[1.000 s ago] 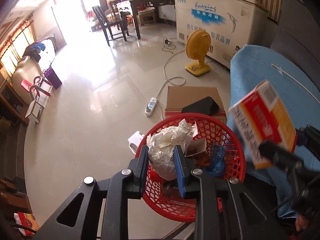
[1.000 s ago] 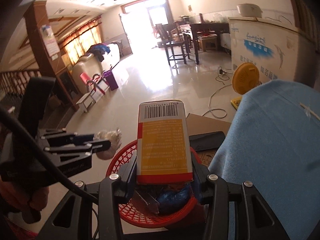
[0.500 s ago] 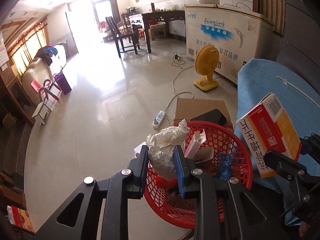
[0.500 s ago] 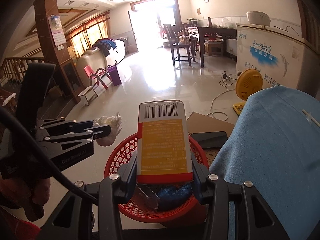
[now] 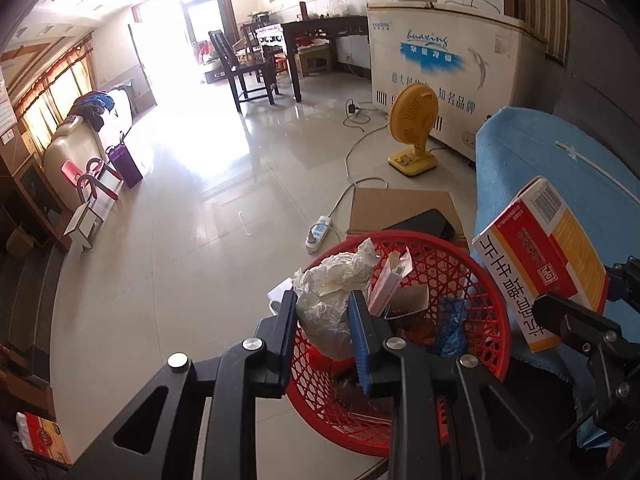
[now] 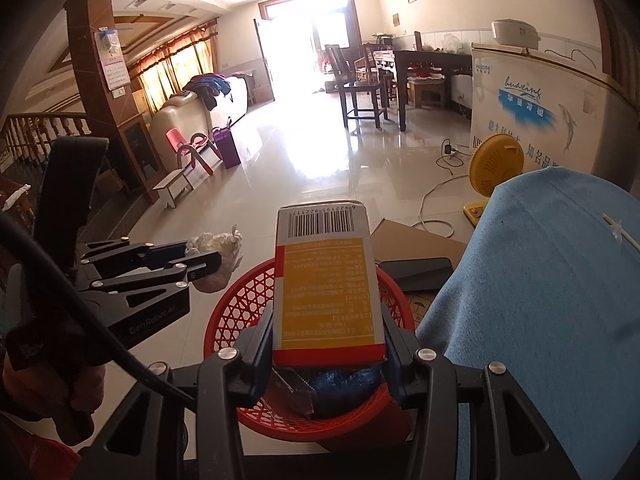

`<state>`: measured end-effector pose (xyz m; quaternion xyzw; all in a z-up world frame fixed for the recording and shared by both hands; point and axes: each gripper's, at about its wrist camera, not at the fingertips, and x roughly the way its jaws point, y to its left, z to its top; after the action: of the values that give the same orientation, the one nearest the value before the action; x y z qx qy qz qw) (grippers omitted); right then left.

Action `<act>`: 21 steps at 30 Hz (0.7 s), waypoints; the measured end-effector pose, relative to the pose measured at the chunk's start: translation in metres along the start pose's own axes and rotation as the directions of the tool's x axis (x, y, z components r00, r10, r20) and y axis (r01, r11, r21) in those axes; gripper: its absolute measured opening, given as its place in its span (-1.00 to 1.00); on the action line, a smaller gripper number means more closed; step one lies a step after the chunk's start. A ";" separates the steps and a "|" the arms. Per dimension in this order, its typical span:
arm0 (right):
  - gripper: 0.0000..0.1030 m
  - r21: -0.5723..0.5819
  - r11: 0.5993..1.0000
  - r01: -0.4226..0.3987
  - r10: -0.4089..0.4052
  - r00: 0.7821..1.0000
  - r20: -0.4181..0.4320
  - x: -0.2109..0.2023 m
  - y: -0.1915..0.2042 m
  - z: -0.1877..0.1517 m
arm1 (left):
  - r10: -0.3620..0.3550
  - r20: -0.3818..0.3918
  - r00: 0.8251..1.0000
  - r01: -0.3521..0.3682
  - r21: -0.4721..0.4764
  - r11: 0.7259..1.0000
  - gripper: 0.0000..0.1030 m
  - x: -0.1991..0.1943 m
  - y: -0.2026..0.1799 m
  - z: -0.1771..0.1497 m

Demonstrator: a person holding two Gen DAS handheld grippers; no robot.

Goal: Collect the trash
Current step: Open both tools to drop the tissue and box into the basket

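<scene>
Red plastic lattice fills the foreground of both views: the trash basket (image 5: 486, 344) sits below both of my hands. My left hand-held gripper (image 5: 325, 312) is clamped narrow on a crumpled white paper wad (image 5: 332, 300), hanging over the basket's near-left rim. My right hand-held gripper (image 6: 328, 336) grips a red and yellow carton (image 6: 326, 280) by its sides, upright over the basket.

From the left wrist I can see into the basket: a small pink and white box (image 5: 390, 280), brown scraps and a blue wrapper (image 5: 450, 320). That view also shows the carton's red face with large printed characters. The right wrist shows only the carton's barcode end and yellow back, which hide most of the basket's contents. It does show the hand (image 6: 52, 384) holding the left tool. A blue cloth (image 6: 552, 280) lies to the right.
</scene>
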<state>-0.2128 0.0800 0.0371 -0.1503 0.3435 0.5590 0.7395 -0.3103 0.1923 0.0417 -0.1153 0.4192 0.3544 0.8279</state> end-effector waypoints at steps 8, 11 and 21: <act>-0.02 0.009 1.000 -0.012 0.013 1.000 -0.027 0.008 -0.004 0.000 | -0.011 -0.088 0.996 0.012 0.009 1.000 -0.46 0.019 -0.004 -0.005; 0.01 0.015 1.000 -0.016 0.017 0.999 -0.043 0.012 -0.005 -0.001 | -0.026 -0.122 0.992 0.028 0.016 0.999 -0.20 0.025 -0.004 -0.005; 0.13 0.078 0.997 -0.027 0.033 0.997 -0.075 0.020 -0.022 -0.004 | -0.037 -0.156 0.987 0.044 0.037 0.998 0.23 0.028 -0.008 0.005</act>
<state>-0.1908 0.0847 0.0170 -0.1377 0.3949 0.5505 0.7226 -0.2908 0.2029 0.0224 -0.1344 0.4871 0.3189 0.8018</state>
